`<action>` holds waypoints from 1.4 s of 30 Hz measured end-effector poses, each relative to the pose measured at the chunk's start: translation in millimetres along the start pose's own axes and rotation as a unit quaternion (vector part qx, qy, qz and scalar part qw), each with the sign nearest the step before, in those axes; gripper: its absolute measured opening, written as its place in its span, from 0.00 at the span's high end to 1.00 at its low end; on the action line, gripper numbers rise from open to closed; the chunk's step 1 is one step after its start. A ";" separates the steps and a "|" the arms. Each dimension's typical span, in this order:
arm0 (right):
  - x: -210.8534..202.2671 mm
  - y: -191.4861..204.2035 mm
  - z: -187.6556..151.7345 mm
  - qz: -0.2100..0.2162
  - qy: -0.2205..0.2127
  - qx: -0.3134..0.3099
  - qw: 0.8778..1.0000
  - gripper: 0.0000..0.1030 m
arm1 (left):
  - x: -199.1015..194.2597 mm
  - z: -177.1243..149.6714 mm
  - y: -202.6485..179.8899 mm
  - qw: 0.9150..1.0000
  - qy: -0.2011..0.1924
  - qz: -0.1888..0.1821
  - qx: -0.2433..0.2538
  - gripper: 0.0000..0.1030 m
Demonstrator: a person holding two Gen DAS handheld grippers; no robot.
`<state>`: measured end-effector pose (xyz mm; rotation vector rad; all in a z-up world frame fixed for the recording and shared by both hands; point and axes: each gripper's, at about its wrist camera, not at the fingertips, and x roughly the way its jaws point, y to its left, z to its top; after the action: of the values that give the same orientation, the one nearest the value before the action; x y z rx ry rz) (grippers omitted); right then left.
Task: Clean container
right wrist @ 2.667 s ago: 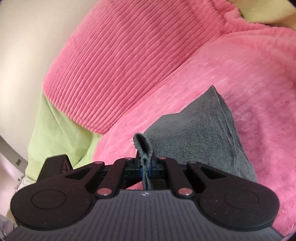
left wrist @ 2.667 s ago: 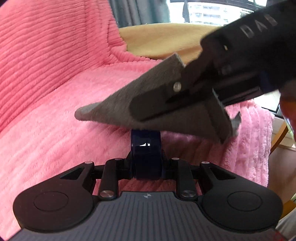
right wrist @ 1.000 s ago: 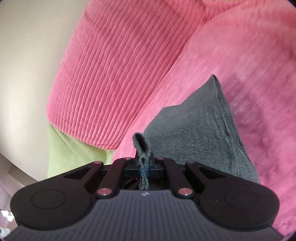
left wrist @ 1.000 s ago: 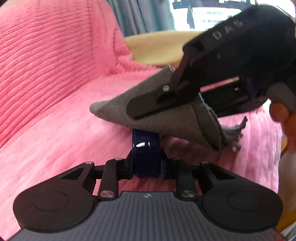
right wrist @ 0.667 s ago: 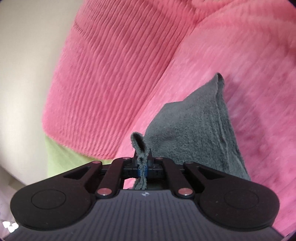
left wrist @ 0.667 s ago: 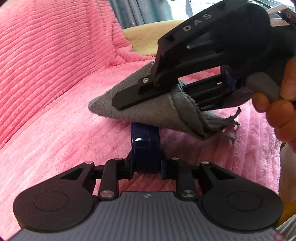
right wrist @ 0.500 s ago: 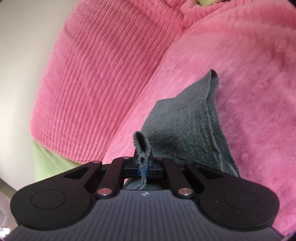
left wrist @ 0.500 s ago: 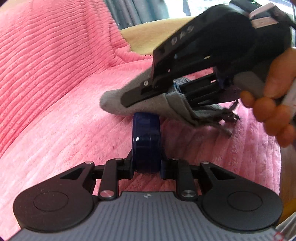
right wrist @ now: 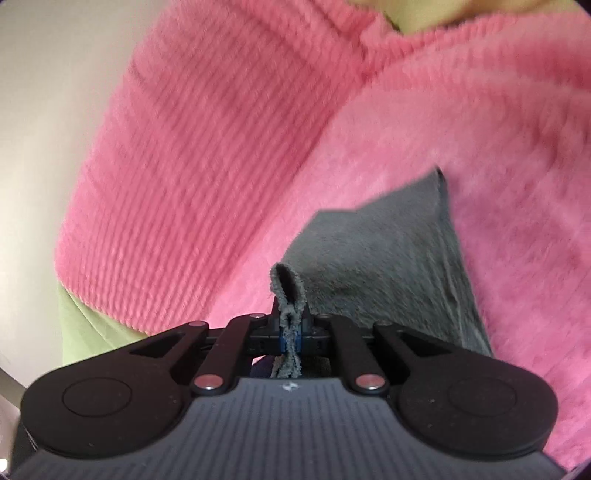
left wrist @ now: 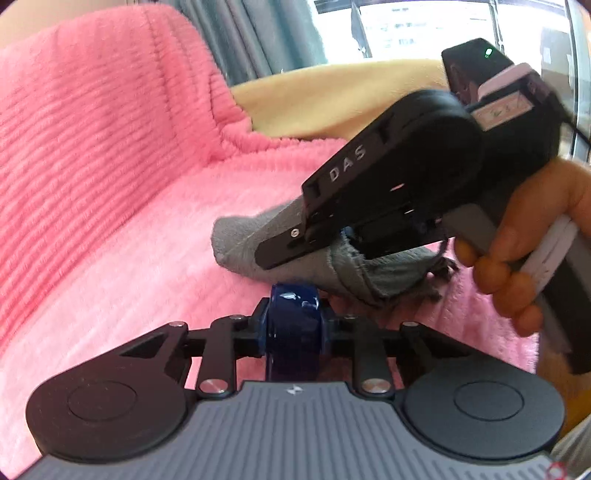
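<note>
Left wrist view: the left gripper (left wrist: 293,325) has its jaws closed on a small dark blue container (left wrist: 294,328), which sits upright between them with its glossy edge turned toward the camera. Just beyond the container, and a little to the right of the jaws, the right gripper (left wrist: 273,254) comes in from the right side – a black body with the letters "DAS", held by the person's right hand (left wrist: 517,266). Its jaws are pressed together on a grey cloth (left wrist: 332,254). The cloth hangs below and around those jaws, and its lower fold lies right above the top of the container; whether they really touch I cannot tell, because the picture is a little blurred there. Everything is above a pink blanket (left wrist: 110,221) with ribbed plush, which fills the area ahead of the jaws and to the left. Behind it a yellow cushion (left wrist: 332,99), grey curtains (left wrist: 258,37) and a bright window (left wrist: 424,26) are visible.

Right wrist view: the jaws of the right gripper (right wrist: 290,332) are closed tightly on a folded edge of the grey cloth (right wrist: 388,266) – a small loop of it stands up between them, and the rest spreads ahead and to the right over the pink blanket (right wrist: 221,147). The container is not visible from here. To the left of the jaws there is a pale wall (right wrist: 44,110), and a light green fabric (right wrist: 81,332) shows under the blanket.
</note>
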<state>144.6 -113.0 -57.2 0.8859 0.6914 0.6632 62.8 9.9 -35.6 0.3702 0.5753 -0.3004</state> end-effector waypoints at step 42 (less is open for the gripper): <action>5.8 8.0 -0.8 -0.002 0.043 -0.032 0.999 0.95 | -0.4 -3.1 7.4 1.000 0.004 -0.001 0.030 0.72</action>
<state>145.6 -104.5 -52.2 0.8007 0.7457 0.7185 63.8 17.8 -36.0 0.4296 0.5756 -0.3193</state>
